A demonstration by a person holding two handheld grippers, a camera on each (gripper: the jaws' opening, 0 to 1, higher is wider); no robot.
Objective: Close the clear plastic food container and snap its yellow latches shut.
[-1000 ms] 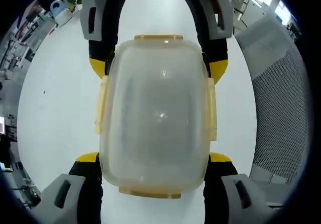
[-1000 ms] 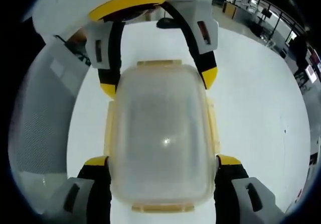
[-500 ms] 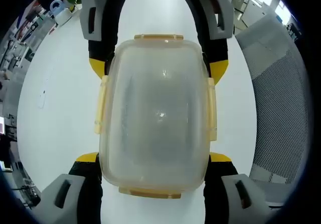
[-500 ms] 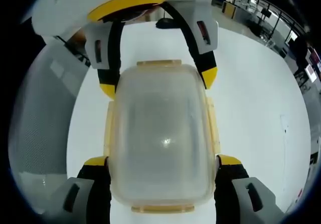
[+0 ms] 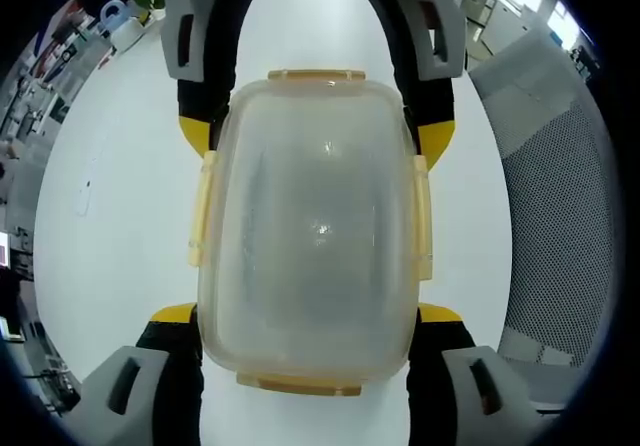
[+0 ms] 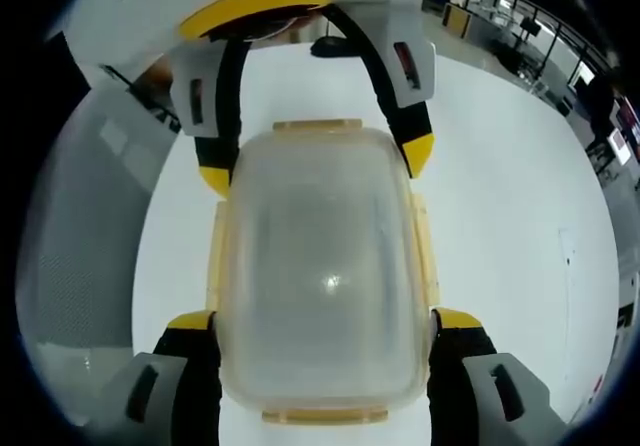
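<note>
A white surface (image 5: pixel 110 216) carries everything, with a grey mesh panel (image 5: pixel 560 216) along one side and an open room of desks and clutter beyond it (too small to make out). One clear plastic container (image 5: pixel 310 226) sits at the middle of the surface, lid on; nothing can be made out inside through the frosted plastic. It has four yellow latches (image 5: pixel 201 211), one per side, all lying flat against the walls. The left claw (image 5: pixel 308 318) grips the container's near end, jaw tips against both sides. The right claw (image 6: pixel 322 321) grips the opposite end the same way, and each claw appears at the top of the other's view.
</note>
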